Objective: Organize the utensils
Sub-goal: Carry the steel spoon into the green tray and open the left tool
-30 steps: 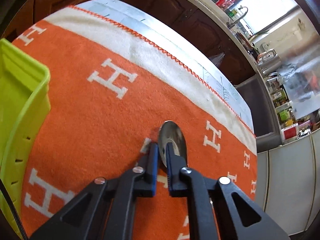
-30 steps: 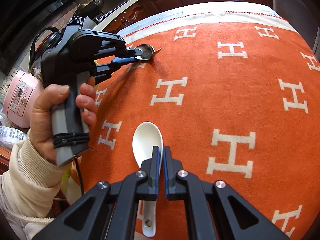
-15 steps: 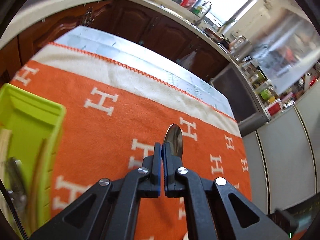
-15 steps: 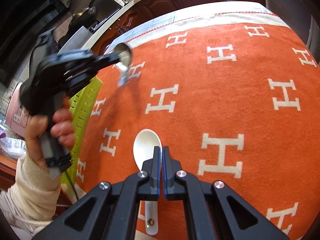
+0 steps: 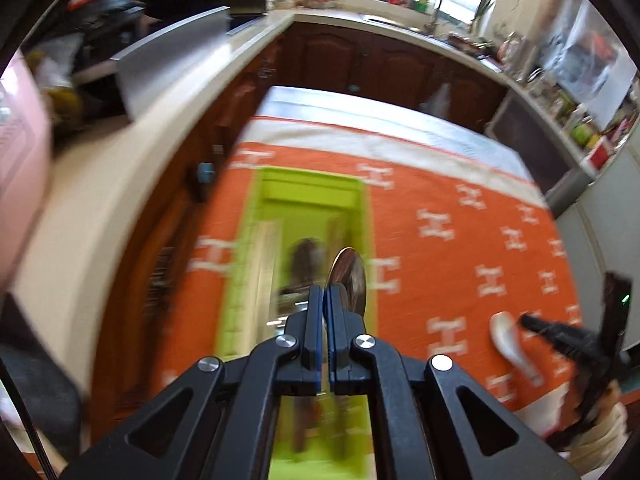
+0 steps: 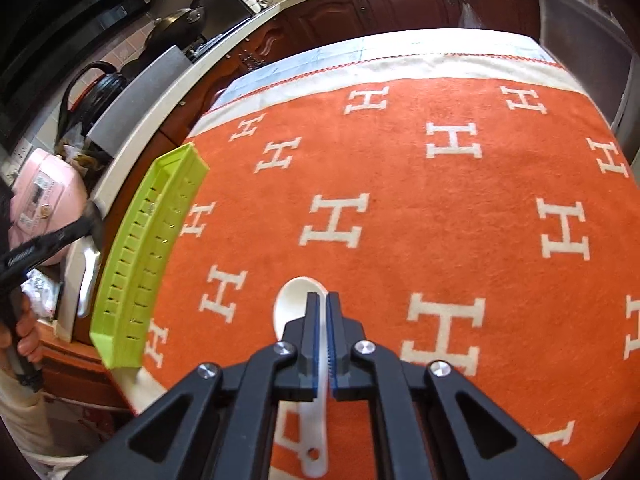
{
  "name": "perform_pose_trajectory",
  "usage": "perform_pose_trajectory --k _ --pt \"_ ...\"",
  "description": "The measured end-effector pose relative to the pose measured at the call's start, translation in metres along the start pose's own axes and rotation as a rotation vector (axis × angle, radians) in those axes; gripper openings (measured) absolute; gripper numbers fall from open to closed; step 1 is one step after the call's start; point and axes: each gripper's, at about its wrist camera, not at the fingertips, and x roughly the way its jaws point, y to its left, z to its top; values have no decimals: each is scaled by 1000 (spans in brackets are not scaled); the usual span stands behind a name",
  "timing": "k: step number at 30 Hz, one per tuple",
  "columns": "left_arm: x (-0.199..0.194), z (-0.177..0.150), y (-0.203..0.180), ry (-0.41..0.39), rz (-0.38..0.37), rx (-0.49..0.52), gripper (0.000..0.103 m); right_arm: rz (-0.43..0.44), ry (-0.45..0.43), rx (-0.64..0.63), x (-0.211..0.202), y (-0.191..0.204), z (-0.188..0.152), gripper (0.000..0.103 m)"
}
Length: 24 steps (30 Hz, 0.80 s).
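Kitchen setup with dark wood cabinets all round, and a table [image 6: 400, 46] under an orange blanket [image 6: 460, 200] with white H letters.

The left gripper [image 5: 325, 298] has its fingers clamped on a metal spoon [image 5: 347, 280], bowl sticking up past the tips, and it's hanging right above the green tray [image 5: 308, 188] at the blanket's left edge. To do this bit well I'd line the spoon up lengthwise with the tray, bring it low so it doesn't clatter off the rim, and only then let go. There's already stuff lying in there, so aim for a free lane.

The right gripper [image 6: 323, 300] sits over the white spoon [image 6: 294, 304], which lies flat on the blanket, bowl away from the camera. Its jaws have just been opening a crack, and the spoon looks to be below them, not pinched. I'd go for the handle, since the bowl is wide and probably slippery.

Hard to read: the left view is smeared with motion blur, so I can't tell what the dark and pale things in the tray are. From the right view you only get the tray's slotted outer wall, nothing inside. The white spoon's handle is mostly hidden behind the gripper. A hand [image 6: 20, 332] shows only at the frame edge.
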Motion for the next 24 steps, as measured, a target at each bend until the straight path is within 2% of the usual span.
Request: perform_pose_trajectory --k 3,6,8,10,12,15,16,17,19,24 --pt "1 -5 7 5 84 58 0 -22 18 -6 11 -2 -1 13" --pt "13 -12 0 42 139 161 0 -39 22 -39 17 0 -4 17" --pt "22 -18 -5 81 136 216 0 -42 13 -70 17 6 -7 28" --pt "32 -25 -12 111 129 258 0 -47 8 -92 17 11 -9 33" --pt "40 -29 -17 131 122 275 0 -62 3 -112 19 16 -10 35" --pt "45 -29 -13 140 103 237 0 -102 -3 -160 21 24 -13 35" --pt "45 -29 -10 139 97 218 3 -116 -3 -183 22 28 -14 35" --pt "43 -29 -9 136 86 202 5 -131 -4 -202 23 31 -16 30" --pt "43 -28 -9 123 78 181 20 -143 -2 -218 24 35 -18 14" --pt "37 -19 -7 101 45 123 30 -114 3 -162 18 32 -15 3"
